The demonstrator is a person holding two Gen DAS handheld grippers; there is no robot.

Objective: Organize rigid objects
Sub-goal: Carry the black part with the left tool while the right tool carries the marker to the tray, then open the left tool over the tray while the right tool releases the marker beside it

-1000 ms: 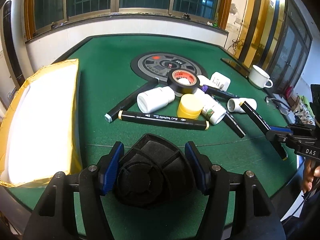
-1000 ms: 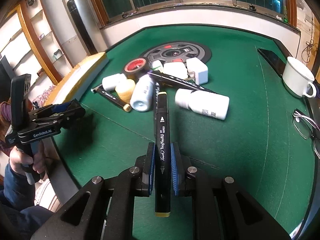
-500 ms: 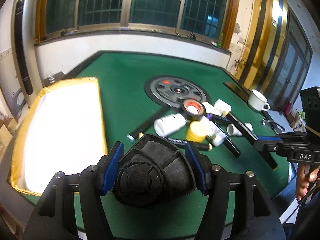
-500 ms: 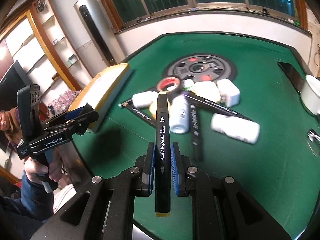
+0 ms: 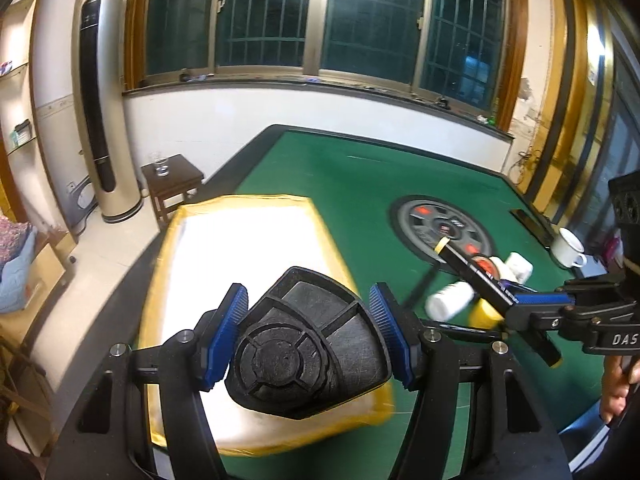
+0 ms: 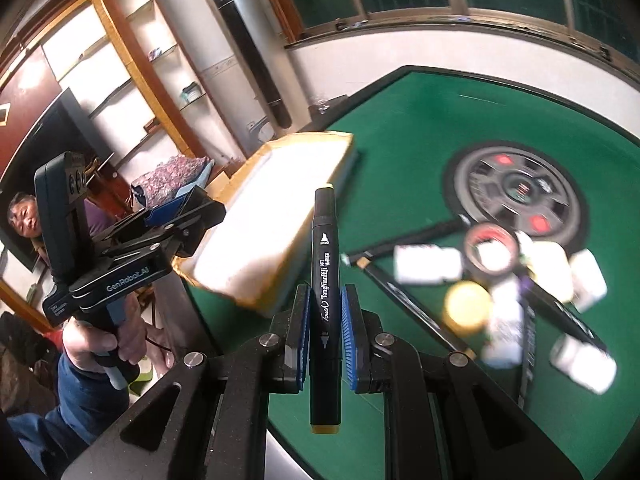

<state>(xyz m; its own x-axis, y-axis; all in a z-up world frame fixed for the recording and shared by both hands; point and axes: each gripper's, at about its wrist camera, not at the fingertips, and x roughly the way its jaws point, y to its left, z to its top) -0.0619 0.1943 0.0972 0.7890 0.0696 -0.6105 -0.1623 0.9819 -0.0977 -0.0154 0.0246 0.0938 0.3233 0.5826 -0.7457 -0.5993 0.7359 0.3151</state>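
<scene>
Green felt table (image 5: 360,184) fills the scene, w/ barred windows and a tall floor-standing air conditioner (image 5: 98,108) behind.

Far left: a shallow box (image 5: 240,248), yellow-taped rim and white inside, sits at the table's left edge. Both tongs have swung toward it over the last second; earlier views faced the clutter head-on, now the box is centred in the left wrist view and lies ahead-left in the right wrist view.

Centre-left: left gripper (image 5: 308,338) is clamped on a black wedge-shaped plastic piece (image 5: 304,344), blue pads pressing both flanks. The piece has gone from just over the felt near the front edge to above the near end of the box. Height over the white floor can't be told.

Centre: right gripper (image 6: 325,334) is closed on a black art marker (image 6: 325,304), held mid-barrel, yellow end caps fore and aft. It has left the pile and now hangs over the felt just right of the box, tip aimed at the box's near corner.

Right: remaining clutter (image 6: 500,292) (white bottles, a tape roll, a yellow lid, more markers) lies near the round centre panel (image 6: 520,192), blurred by camera motion. A white mug (image 5: 568,246) stands far right.

Judgement: both carries are nearly over; release into the box looks like the next step, left load first, since it is already over the opening. Most of the sorting is still undone.
</scene>
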